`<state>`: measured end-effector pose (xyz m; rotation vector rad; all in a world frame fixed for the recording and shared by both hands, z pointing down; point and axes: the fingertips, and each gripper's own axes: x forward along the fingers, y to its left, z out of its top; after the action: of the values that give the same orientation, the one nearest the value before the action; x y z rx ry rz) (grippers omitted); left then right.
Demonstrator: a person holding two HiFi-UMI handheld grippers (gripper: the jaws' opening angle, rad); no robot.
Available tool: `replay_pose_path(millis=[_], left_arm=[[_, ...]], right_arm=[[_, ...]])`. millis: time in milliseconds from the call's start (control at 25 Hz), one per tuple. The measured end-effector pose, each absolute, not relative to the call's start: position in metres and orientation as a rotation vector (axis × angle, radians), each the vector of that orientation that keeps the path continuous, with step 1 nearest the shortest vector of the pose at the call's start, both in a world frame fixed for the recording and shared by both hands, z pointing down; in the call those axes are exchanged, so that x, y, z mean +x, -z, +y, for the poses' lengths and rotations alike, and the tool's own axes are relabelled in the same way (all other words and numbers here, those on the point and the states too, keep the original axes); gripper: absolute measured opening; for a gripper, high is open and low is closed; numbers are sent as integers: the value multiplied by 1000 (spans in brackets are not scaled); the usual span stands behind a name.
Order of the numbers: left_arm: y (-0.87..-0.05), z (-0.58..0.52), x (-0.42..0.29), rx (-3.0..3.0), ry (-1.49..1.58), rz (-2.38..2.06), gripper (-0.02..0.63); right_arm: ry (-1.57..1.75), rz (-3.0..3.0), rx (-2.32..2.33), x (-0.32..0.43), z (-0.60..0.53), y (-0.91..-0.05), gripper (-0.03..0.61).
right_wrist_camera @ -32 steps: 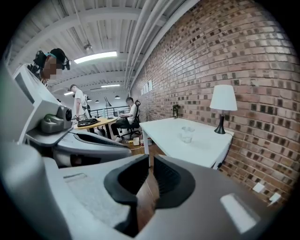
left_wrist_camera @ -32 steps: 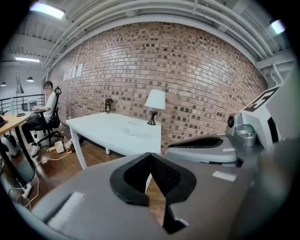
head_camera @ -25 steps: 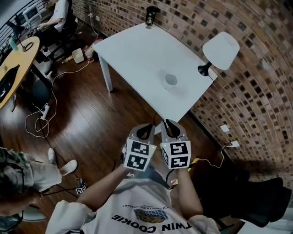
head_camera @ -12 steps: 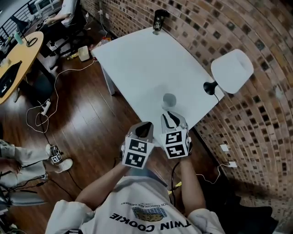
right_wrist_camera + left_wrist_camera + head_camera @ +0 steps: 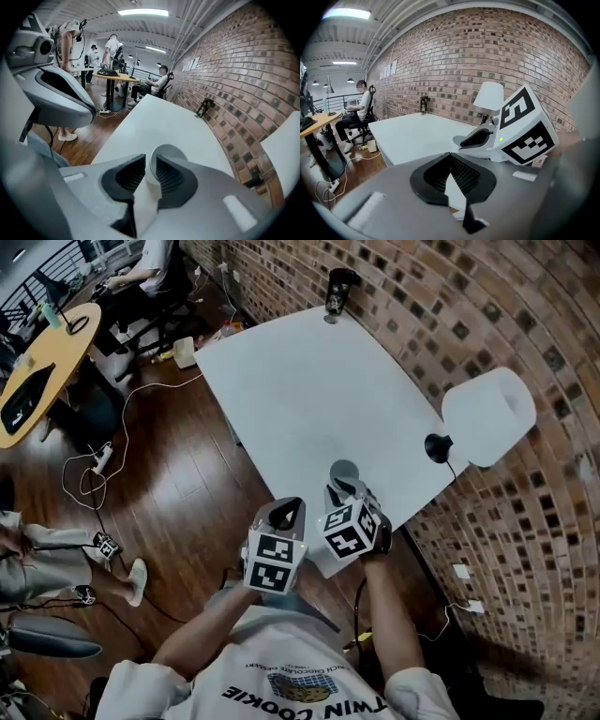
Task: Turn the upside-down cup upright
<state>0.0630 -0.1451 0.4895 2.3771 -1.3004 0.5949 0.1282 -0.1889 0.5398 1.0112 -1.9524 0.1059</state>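
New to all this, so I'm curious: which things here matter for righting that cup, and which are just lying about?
In the job: upside-down cup; right gripper, fingers just opened slightly, cup right ahead, not gripped; white table under it.
Lying about: left gripper, shut and empty; white lamp; dark can; floor power strip; wooden desk.

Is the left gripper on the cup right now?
No, the left gripper has its jaws together on nothing, and the cup stands ahead of the right gripper.
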Motion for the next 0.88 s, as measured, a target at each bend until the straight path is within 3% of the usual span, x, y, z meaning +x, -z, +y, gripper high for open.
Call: replay_pose_path(millis=[200,400,720,880], left_arm=[[-491,-157,59,2366,-597,-1321,3],[-492,-175,58,2376,-588,-1288,3],[-487,-210,68,2460,-574,-1165,3],[-487,-221,73,2492,-580,-1099,3]], right_arm=[[-174,-1994,985,123,-193,-547,25],[-358,-2121,1131,123,-201,-534,23],[-1161,-2373,1634,157,-215,-521,23],[-1356,-2338,1804,170,-213,-533,23]])
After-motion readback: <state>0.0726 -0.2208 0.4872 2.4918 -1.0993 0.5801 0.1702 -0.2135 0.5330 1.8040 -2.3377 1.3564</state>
